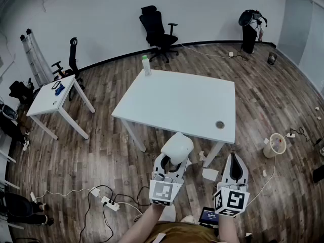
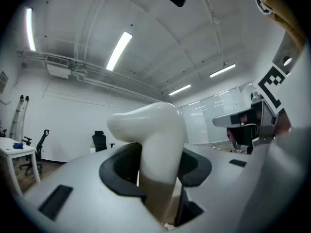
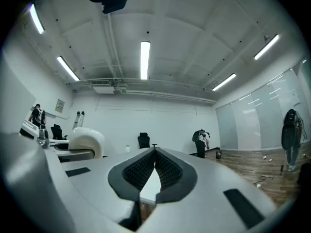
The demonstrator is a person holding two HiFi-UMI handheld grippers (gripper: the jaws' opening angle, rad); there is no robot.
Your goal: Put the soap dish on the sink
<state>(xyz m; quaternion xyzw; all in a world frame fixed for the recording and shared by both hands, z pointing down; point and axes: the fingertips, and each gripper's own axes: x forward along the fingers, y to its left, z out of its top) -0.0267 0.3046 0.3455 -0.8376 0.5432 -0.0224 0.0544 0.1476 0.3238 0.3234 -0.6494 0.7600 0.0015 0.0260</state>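
Wooden floorboards [image 1: 253, 90] fill the room, and a white surface [image 1: 192, 105] stands in the middle of it with a small bottle [image 1: 146, 65] upright near its far corner. A black office chair [image 1: 158, 29] sits by the back wall, and a smaller white table [image 1: 50, 97] is off to the left, well apart. A person stands just short of the near edge of the surface with both arms out level. The left tongs [image 1: 173, 162] stand fairly wide and are clamped on a white, rounded soap dish [image 1: 177, 147], their black pads pressing its two sides. The dish is up in the air over the floor, just in front of the surface's near edge and not touching it. The right tongs [image 1: 235, 160] are beside them, closed tip to tip with nothing between, pointing towards the surface
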